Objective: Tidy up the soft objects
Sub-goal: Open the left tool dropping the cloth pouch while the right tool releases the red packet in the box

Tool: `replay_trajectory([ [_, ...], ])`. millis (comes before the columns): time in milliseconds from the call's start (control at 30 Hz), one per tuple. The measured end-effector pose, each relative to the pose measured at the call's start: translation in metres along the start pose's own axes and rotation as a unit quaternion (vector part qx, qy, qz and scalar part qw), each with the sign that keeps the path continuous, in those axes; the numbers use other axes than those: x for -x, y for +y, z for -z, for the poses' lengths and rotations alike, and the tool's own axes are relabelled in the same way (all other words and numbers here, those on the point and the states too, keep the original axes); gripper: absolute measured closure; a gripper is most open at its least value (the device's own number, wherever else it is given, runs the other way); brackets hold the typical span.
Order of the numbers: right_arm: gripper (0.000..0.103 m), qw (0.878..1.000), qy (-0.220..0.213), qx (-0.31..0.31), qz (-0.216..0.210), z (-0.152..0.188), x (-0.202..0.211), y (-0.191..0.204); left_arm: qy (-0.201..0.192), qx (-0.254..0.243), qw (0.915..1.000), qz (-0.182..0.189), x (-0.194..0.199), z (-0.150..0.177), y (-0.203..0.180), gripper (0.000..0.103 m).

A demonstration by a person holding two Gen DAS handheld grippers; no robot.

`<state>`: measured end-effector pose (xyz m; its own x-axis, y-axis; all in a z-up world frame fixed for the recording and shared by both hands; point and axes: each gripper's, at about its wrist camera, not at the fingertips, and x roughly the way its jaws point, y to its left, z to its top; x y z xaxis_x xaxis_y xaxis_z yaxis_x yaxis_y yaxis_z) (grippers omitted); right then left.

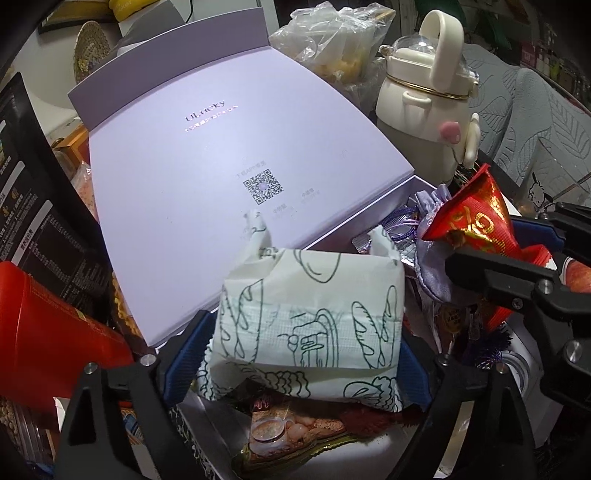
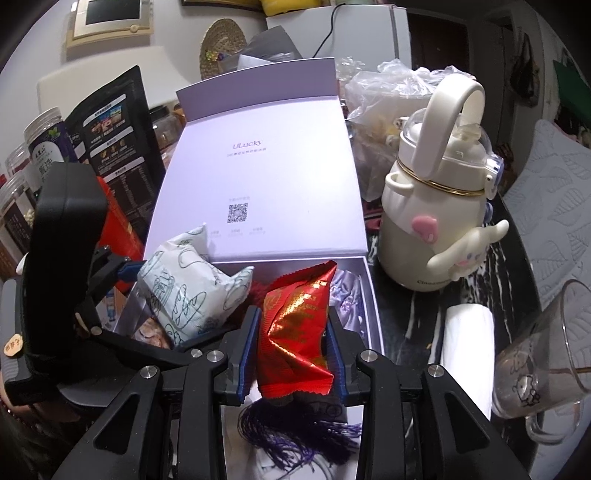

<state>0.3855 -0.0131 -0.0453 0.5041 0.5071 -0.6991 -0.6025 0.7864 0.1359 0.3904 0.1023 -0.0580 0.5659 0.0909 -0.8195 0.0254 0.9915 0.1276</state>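
Left fingers point(image 1: 192, 350) are standing released around the white printed soft pack point(image 1: 310, 317) over the open lilac box point(image 2: 364, 295); right fingers point(image 2: 248, 347) are clamping the red foil packet point(image 2: 295, 332) above it. Placing step; next, probably lower and release the red packet inside.

Place: a lived-in home, likely a living or dining corner.
Worktop point(image 2: 413, 295): dark and marbled, crowded with household clutter.
Drinkware: cream cartoon water bottle point(image 2: 436, 206); clear cartoon mug point(image 2: 543, 362).
Food: snack jars point(image 2: 22, 177); black printed pouch point(image 2: 114, 147).
Furnishings: leaf-quilted grey cover point(image 2: 554, 206); woven straw hat point(image 2: 221, 44); framed picture point(image 2: 110, 18) on the wall.
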Motion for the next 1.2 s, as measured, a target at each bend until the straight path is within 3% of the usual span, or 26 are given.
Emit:
replay_trajectory([
  [267, 0.067, 1.0, -0.001, 0.007, -0.028, 0.0, -0.001, 0.006, 0.002, 0.009, 1.0, 0.0, 0.003, 0.001, 0.004, 0.008],
  [333, 0.064, 1.0, -0.001, 0.007, -0.025, 0.0, -0.001, 0.006, 0.0, 0.01, 1.0, 0.001, 0.005, 0.001, 0.003, 0.008],
  [400, 0.053, 1.0, -0.002, 0.006, -0.023, 0.0, 0.0, 0.007, -0.003, 0.006, 1.0, -0.001, 0.008, 0.002, 0.004, 0.008],
  [467, 0.05, 1.0, -0.003, 0.003, -0.02, -0.001, 0.001, 0.007, -0.005, 0.003, 1.0, -0.005, 0.011, 0.003, 0.002, 0.008],
  [667, 0.049, 1.0, -0.007, 0.005, -0.004, 0.001, 0.008, 0.008, -0.009, 0.007, 0.9999, -0.001, 0.02, 0.006, 0.002, 0.008],
  [1200, 0.046, 0.999, -0.042, 0.016, 0.018, -0.016, 0.054, 0.025, -0.072, 0.02, 0.9972, 0.004, 0.089, 0.002, 0.015, 0.008],
])
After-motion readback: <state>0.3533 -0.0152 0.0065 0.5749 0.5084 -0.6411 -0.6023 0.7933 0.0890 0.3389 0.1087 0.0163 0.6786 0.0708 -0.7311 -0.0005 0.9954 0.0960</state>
